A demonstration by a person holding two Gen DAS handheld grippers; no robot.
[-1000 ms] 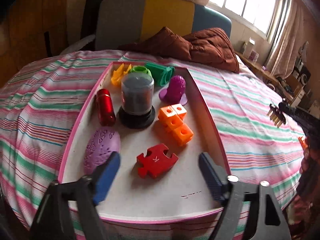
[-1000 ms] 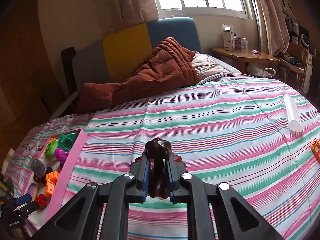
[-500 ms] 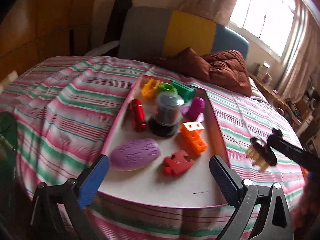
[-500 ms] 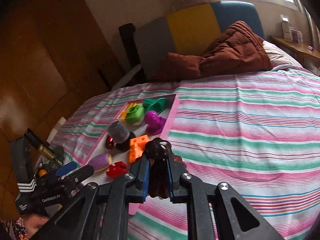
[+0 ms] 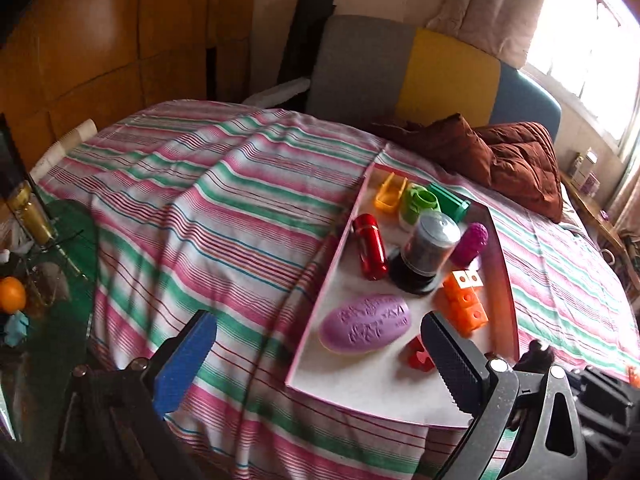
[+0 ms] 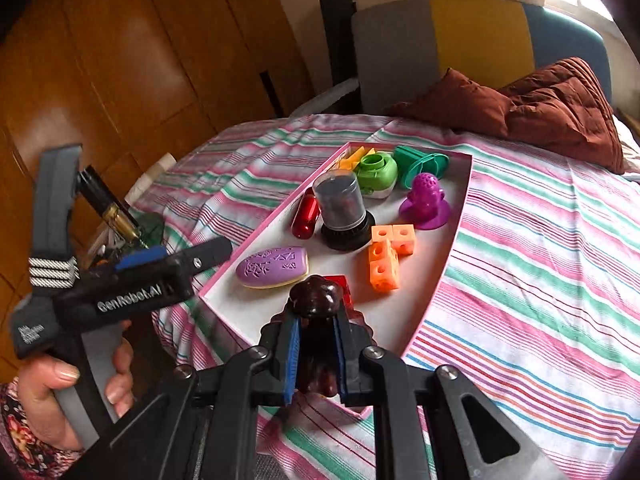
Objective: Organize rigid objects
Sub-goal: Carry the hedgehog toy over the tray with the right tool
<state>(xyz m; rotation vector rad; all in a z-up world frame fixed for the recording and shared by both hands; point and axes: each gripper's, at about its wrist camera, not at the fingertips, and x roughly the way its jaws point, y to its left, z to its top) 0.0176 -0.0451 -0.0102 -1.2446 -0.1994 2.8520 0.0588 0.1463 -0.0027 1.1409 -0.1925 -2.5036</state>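
Left wrist view: left gripper (image 5: 316,354) hanging over the near edge of the bed (image 5: 224,208), fingers spread wide and grasping nothing. Blue pad of the left finger (image 5: 186,354) sitting over the striped sheet; the dark right finger (image 5: 454,360) overlapping the near end of the pink-rimmed tray (image 5: 320,292). Tray lying on the bed, to the right of centre. In it, near to far: red puzzle piece (image 5: 418,354) partly hidden by the finger, purple oval (image 5: 366,324), orange cube blocks (image 5: 464,304), clear jar on a black base (image 5: 426,252), red cylinder (image 5: 370,246) lying flat on the left, purple knobbly toy (image 5: 472,242) on the right, then yellow piece (image 5: 390,194), green round piece (image 5: 420,202) and teal piece (image 5: 450,200) at the far end. Brown quilt (image 5: 516,164) bunched beyond the tray. Dark brown toy (image 5: 536,356) showing just past the tray's near right corner.

Right wrist view: right gripper (image 6: 316,350) clenched on the dark brown toy (image 6: 316,308), blue-edged fingers pressing both its sides, its lumpy top sticking out beyond the fingertips. Toy hanging over the near end of the tray (image 6: 452,240), hiding most of the red puzzle piece (image 6: 340,282). Left gripper (image 6: 200,256) entering from the left, held in a hand (image 6: 72,388), tips near the tray's left rim beside the purple oval (image 6: 272,266)
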